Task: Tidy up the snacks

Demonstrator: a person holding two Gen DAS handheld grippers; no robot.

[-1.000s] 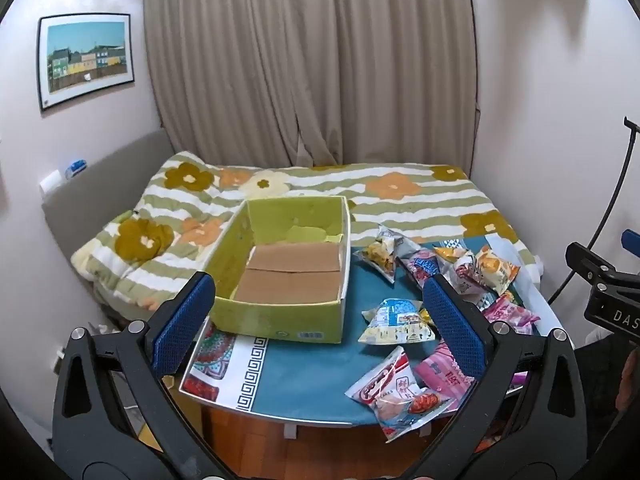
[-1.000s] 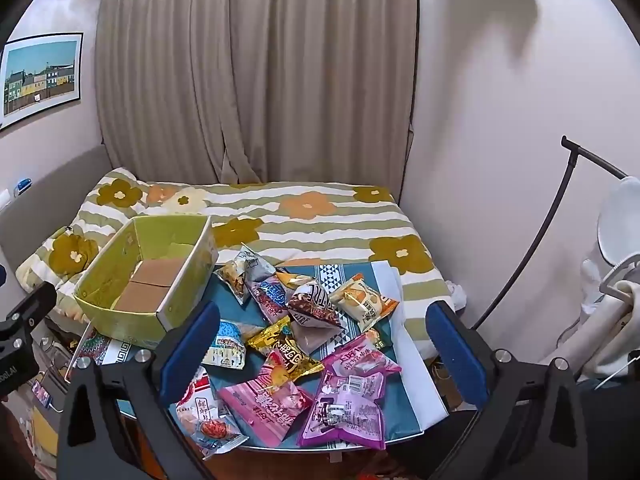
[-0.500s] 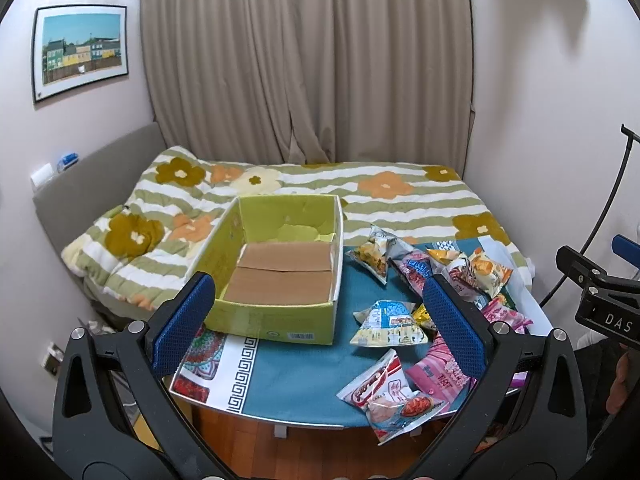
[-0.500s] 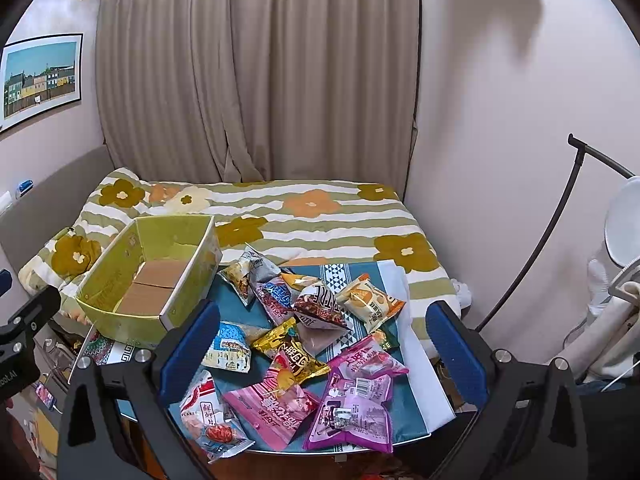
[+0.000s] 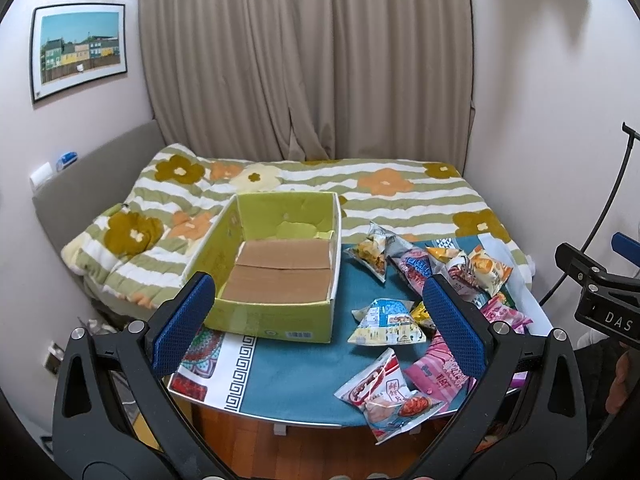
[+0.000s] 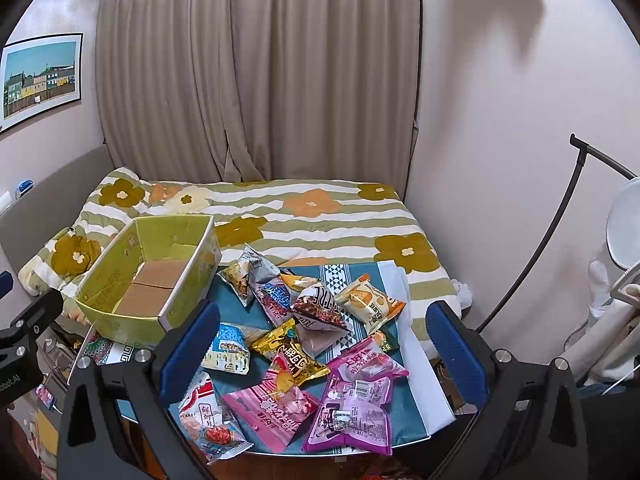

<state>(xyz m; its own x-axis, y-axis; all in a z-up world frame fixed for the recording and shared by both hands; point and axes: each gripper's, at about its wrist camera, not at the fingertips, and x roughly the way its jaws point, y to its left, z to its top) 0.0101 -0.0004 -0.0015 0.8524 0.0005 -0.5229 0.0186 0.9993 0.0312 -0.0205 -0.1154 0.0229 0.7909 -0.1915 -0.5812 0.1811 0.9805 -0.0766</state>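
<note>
A green cardboard box (image 5: 280,268) (image 6: 152,280) stands open and empty on the left of a small table with a teal cloth (image 5: 296,364) (image 6: 404,408). Several snack packets lie in a heap to its right: a blue and yellow one (image 5: 384,316) (image 6: 228,348), a red and white one (image 5: 384,392) (image 6: 208,420), pink ones (image 6: 268,408), a purple one (image 6: 352,412), a brown one (image 6: 320,308). My left gripper (image 5: 316,324) is open and empty, held back above the table's front. My right gripper (image 6: 324,344) is open and empty above the heap.
A bed with a green striped flower quilt (image 5: 384,192) (image 6: 312,216) lies behind the table. Curtains (image 5: 304,60) hang at the back. A black lamp stand (image 6: 560,216) rises at the right by the wall. Wooden floor (image 5: 280,448) shows below the table's front edge.
Both grippers have drawn slightly back and up, so the table and box sit a little lower and smaller in view. Nothing on the table has moved.
</note>
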